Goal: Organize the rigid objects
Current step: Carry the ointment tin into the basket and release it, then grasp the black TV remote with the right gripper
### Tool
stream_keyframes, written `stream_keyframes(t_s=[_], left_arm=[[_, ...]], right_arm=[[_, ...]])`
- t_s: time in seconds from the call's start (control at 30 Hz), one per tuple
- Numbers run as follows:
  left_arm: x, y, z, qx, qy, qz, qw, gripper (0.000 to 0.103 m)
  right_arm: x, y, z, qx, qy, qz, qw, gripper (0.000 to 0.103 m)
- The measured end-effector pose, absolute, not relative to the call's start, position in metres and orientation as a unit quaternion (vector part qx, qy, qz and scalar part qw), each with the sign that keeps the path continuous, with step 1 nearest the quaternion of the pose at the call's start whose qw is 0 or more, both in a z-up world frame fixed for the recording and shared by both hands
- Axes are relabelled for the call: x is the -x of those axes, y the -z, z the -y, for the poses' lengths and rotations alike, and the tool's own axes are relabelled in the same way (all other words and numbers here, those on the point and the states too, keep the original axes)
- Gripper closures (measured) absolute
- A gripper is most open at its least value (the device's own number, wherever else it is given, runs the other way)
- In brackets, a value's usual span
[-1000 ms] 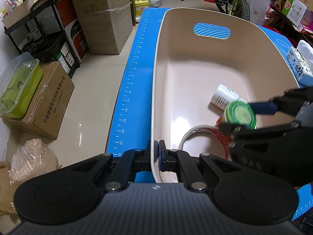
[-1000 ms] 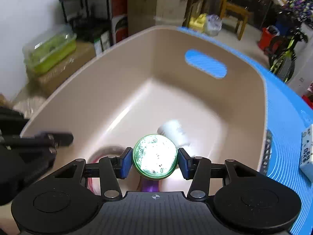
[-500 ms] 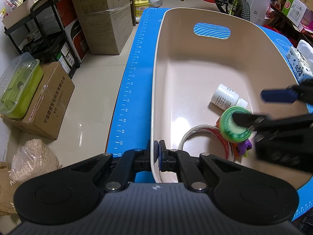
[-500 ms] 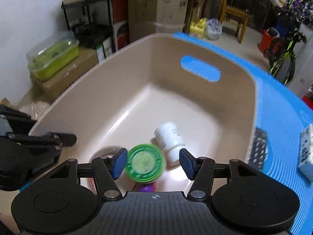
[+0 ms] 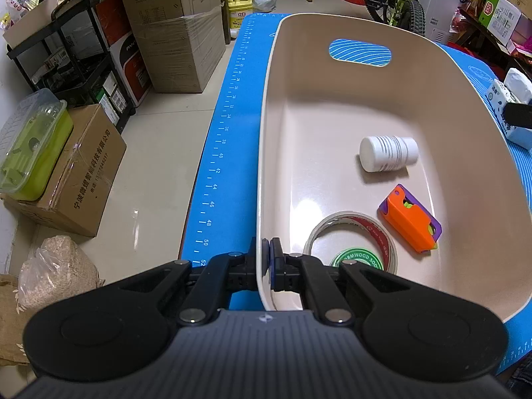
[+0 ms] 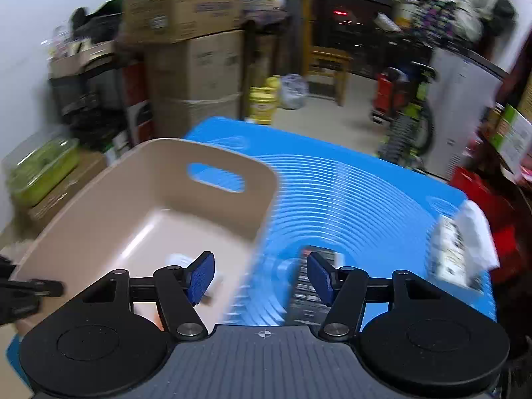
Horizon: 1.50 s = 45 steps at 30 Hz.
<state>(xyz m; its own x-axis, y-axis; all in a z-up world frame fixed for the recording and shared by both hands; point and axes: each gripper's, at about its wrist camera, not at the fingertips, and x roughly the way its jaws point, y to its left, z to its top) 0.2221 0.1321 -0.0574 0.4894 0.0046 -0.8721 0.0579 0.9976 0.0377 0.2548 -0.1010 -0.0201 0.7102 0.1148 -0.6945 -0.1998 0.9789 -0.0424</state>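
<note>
My left gripper point(image 5: 268, 262) is shut on the near rim of the beige bin point(image 5: 262, 173). Inside the bin lie a white bottle point(image 5: 387, 153), an orange and purple toy point(image 5: 410, 221), a tape roll point(image 5: 352, 232) and a green-lidded jar point(image 5: 357, 259) resting within the roll. My right gripper point(image 6: 261, 277) hovers over the bin's right wall point(image 6: 232, 206) and the blue mat point(image 6: 349, 199); its jaws are opening and nothing is between them. A black remote point(image 6: 307, 292) lies on the mat just beyond the right fingers.
A tissue pack point(image 6: 462, 249) lies at the mat's right edge, also visible as a tissue pack point(image 5: 508, 109) in the left wrist view. Cardboard boxes point(image 5: 179, 33), a black rack point(image 5: 66, 60) and a green container point(image 5: 30, 146) stand on the floor to the left.
The right gripper let go of the green-lidded jar, which now rests inside the tape roll. It then rose and swung right, out of the bin. The white bottle rolled slightly.
</note>
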Motion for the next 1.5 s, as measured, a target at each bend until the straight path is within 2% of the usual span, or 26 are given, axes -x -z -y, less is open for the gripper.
stream_keyframes(t_s=[0.27,0.93,1.1,1.5], left_arm=[[-0.221,0.058,-0.132,-0.033,0.014,-0.505,0.862,0.097],[-0.221,0.058,-0.131,-0.034,0.015,-0.505,0.862,0.097],[-0.221,0.058,-0.131,-0.034,0.015,-0.505,0.862,0.097],[-0.221,0.058,-0.13,-0.033,0.015,-0.505,0.862,0.097]], right_arm=[[-0.265,0.064,0.146,0.048,-0.035,-0.388,0.92,0.032],[-0.301,0.15,0.117,0.088,-0.012,-0.425,0.901,0.035],[-0.303,0.151,0.111,0.086,-0.012,-0.417,0.905,0.047],[-0.286,0.133,0.124,0.062,0.015,-0.394,0.917,0.049]])
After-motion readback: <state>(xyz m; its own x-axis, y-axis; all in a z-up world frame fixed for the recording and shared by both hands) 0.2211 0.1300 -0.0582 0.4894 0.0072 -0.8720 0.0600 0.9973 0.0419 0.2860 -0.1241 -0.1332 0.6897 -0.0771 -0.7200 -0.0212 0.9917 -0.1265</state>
